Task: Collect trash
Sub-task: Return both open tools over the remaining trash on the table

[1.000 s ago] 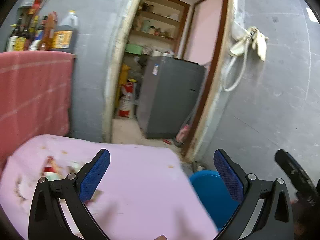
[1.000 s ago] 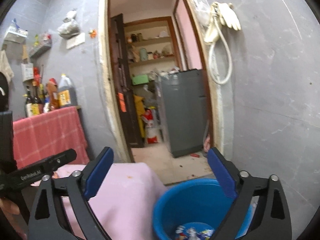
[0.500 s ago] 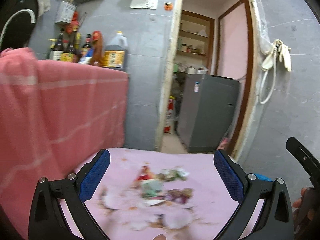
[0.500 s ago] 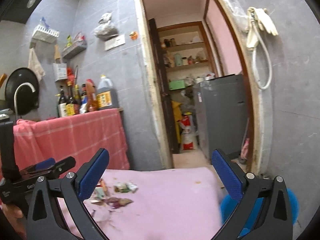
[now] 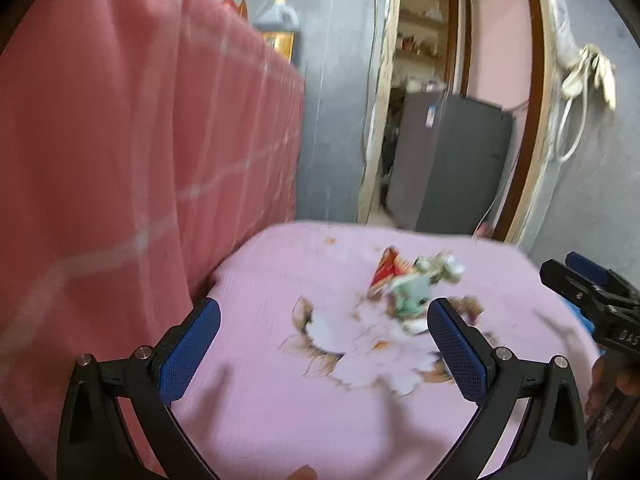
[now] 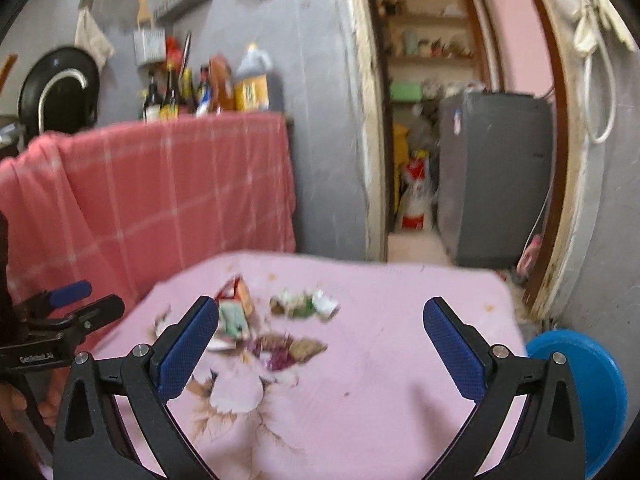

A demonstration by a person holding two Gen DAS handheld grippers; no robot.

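I have swung both grippers back from the blue bucket (image 6: pixel 576 396) to the pink table (image 5: pixel 280 408). My left gripper (image 5: pixel 323 338) is hanging wide open over it. The trash pile (image 6: pixel 276 320) is lying mid-table. My right gripper (image 6: pixel 320 340) is gaping open, holding nothing.

1. Setting: a home kitchen with grey tiled walls.
2. Evidence: oil jug (image 6: pixel 253 80) and sauce bottles (image 6: pixel 172 96) stood on a ledge above a red checked cloth (image 6: pixel 160 184); a black pan (image 6: pixel 60 90) hung on the wall.
3. Doorway opened onto pantry shelves (image 6: pixel 428 54) and a grey appliance (image 6: pixel 492 176).
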